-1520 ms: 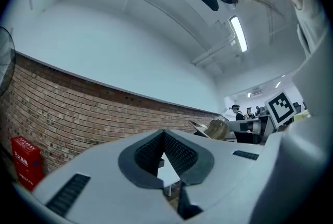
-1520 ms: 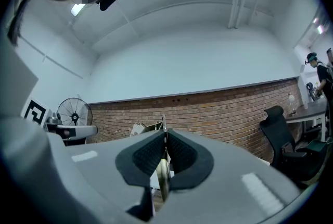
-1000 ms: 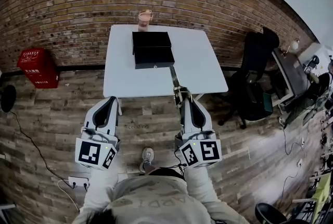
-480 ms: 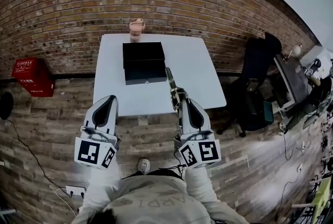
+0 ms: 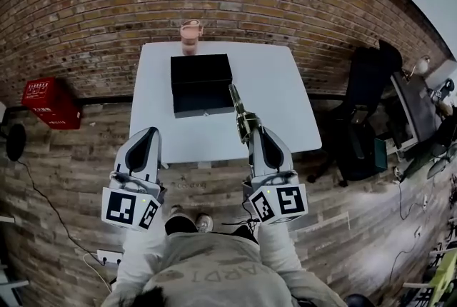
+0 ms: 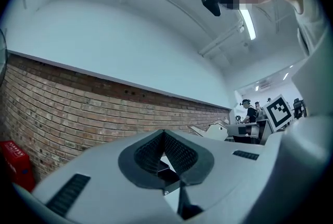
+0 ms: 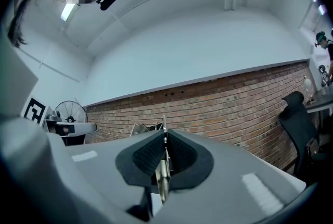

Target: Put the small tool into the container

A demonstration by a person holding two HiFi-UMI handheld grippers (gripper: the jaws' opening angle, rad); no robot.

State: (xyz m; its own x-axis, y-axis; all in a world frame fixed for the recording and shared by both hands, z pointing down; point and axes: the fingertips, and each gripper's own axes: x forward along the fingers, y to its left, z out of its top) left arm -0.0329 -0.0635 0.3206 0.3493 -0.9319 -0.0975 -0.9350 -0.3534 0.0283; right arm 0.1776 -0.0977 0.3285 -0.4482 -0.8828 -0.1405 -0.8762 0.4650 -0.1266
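A black open-topped container (image 5: 203,111) stands on the white table (image 5: 285,109), toward the back. My right gripper (image 5: 253,133) is shut on a slim metal tool (image 5: 240,113) that sticks out past its jaws, and the tool's tip lies close to the container's front right corner. In the right gripper view the tool (image 7: 163,175) is pinched between the black pads of my right gripper (image 7: 165,137). My left gripper (image 5: 146,138) hovers at the table's front left edge. Seen in its own view, my left gripper (image 6: 164,137) is shut with nothing in it.
A pink cup (image 5: 190,34) stands at the table's back edge, just behind the container. A brick wall runs behind the table. On the floor to the left sits a red crate (image 5: 46,98). A black chair (image 5: 364,109) and desks stand on the right.
The person has stepped closer to the table. The right gripper with the tool now reaches over the table's front edge, nearer the container. The left gripper keeps its pose.
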